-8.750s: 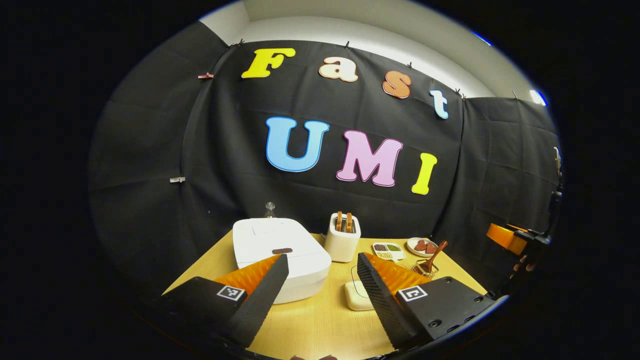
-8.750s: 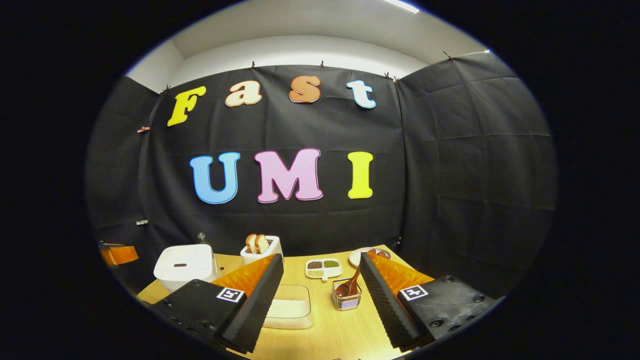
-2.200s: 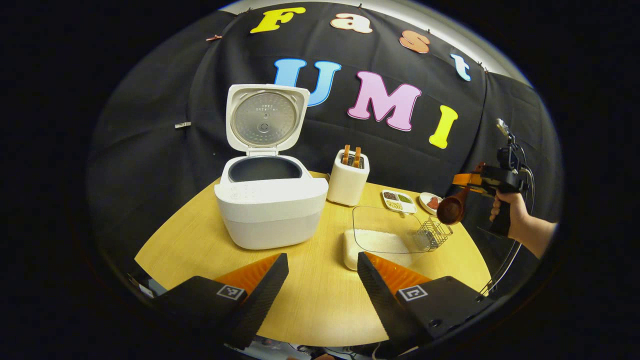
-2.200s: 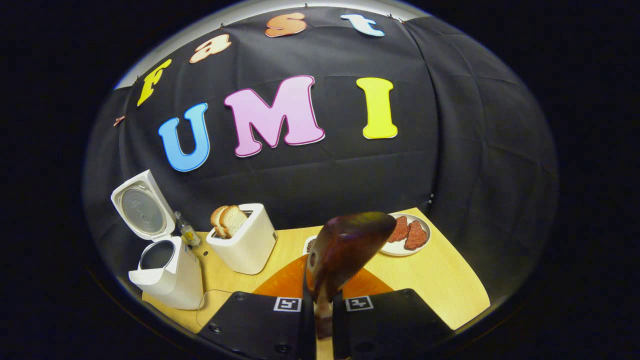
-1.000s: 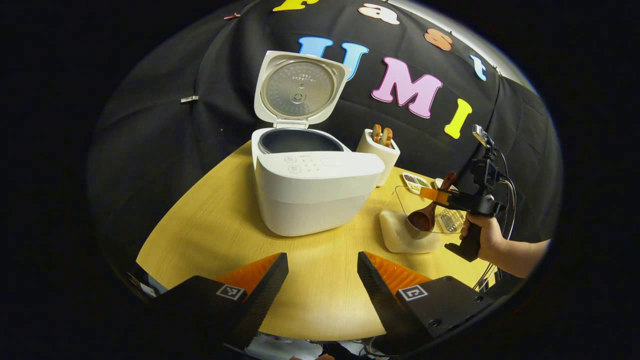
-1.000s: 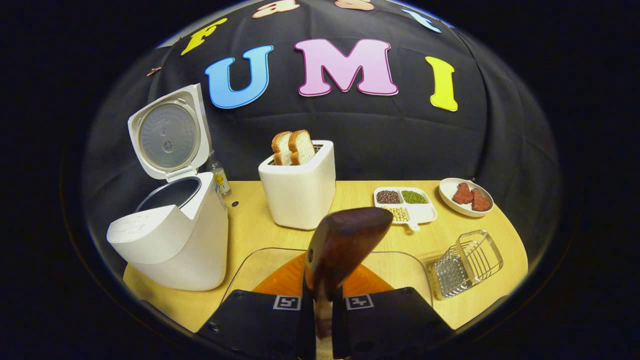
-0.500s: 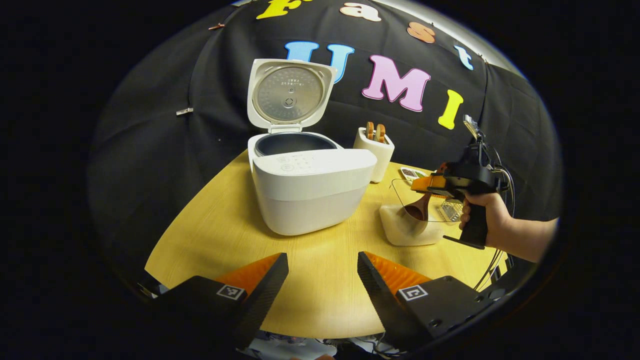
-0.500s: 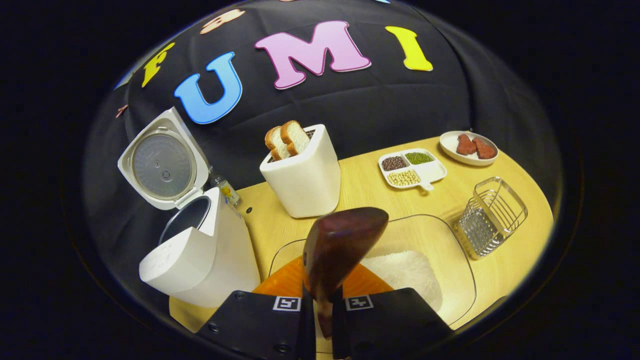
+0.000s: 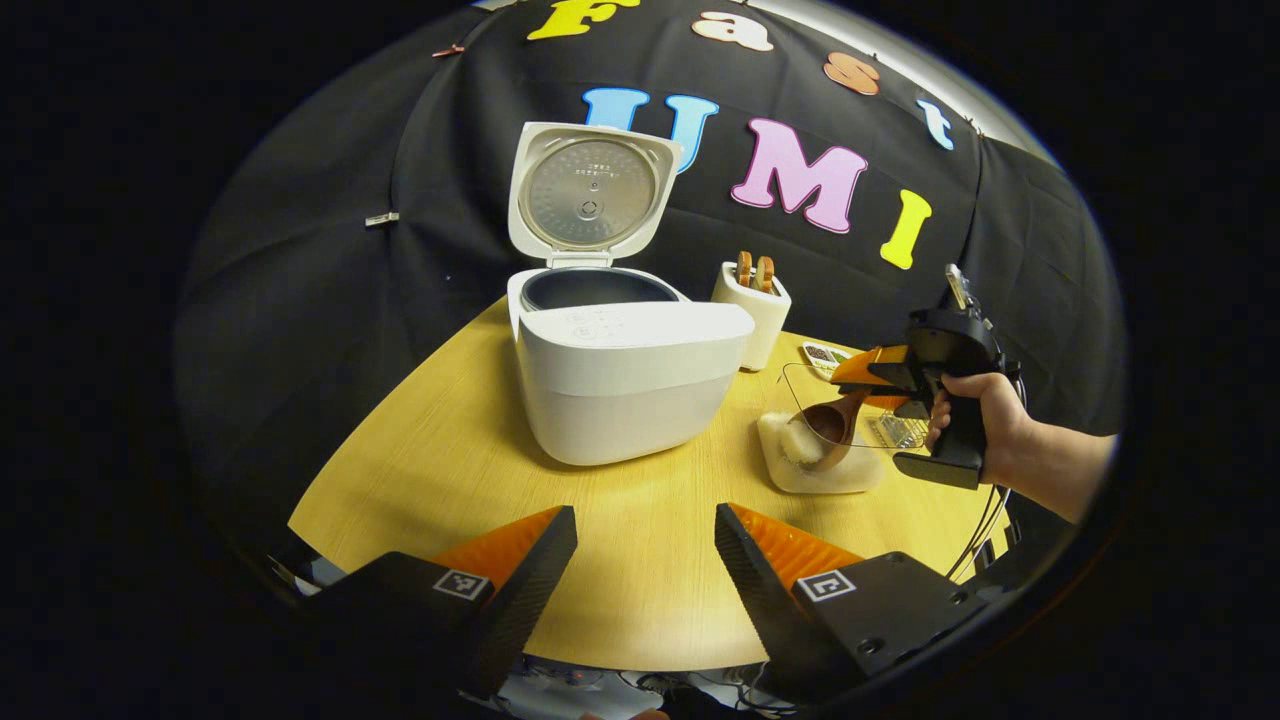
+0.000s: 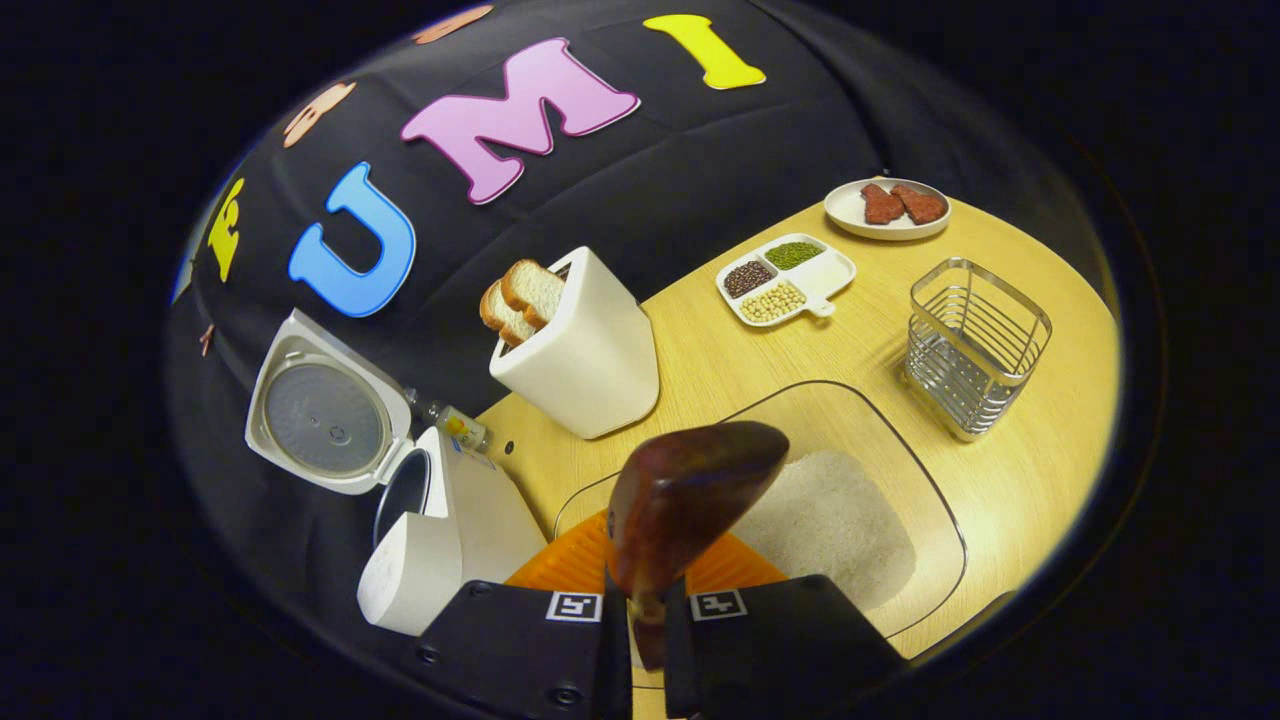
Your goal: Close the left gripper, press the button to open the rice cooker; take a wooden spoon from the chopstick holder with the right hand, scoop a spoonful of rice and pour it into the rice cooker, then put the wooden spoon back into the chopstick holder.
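Wooden spoon (image 10: pixel 690 500): handle pinched in right hand-held gripper (image 10: pixel 647 625), bowl over rice (image 10: pixel 830 520) in clear container (image 10: pixel 940 520). Left hand-held gripper (image 9: pixel 645 555): spread above desk (image 9: pixel 450 450), facing open rice cooker (image 9: pixel 620 370).

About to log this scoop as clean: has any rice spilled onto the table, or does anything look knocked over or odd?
Nothing stands out. The white rice sits inside its clear container, the wire chopstick holder stands upright, and the light wooden table shows no grains.
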A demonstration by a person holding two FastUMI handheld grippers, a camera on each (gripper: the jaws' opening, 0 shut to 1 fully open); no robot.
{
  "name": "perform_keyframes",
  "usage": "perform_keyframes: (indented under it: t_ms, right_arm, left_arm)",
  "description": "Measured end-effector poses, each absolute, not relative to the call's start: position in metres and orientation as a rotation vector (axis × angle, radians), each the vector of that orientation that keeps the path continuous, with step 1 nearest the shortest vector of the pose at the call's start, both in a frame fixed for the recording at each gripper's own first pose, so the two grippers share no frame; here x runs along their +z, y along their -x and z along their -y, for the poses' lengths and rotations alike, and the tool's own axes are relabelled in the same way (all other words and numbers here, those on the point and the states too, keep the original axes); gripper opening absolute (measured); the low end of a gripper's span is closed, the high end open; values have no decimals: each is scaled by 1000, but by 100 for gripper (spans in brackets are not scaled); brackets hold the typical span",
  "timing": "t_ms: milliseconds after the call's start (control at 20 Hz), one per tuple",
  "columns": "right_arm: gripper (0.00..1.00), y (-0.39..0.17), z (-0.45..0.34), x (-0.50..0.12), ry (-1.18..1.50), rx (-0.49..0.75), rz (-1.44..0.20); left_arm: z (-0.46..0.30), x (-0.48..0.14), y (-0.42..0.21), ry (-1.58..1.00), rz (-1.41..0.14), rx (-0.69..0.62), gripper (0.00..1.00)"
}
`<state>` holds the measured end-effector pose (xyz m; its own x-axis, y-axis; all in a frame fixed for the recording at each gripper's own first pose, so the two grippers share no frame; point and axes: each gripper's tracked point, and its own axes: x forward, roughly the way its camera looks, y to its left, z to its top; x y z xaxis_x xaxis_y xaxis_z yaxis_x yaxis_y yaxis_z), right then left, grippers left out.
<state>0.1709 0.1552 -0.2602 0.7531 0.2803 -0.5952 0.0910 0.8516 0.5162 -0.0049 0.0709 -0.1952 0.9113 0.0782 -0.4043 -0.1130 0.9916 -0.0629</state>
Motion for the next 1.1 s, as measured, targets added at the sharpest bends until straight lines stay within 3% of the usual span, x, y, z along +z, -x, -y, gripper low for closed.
perform_keyframes:
  t_ms: [500, 1100]
  right_arm:
    - [17, -179, -84, -226, -816, -74, -668]
    - [17, -206, -139, -151, -1011, 39, -655]
  left_arm:
    - [-65, -186, 1, 86, -397, 93, 96]
    - [-57, -183, 3, 68, -390, 84, 96]
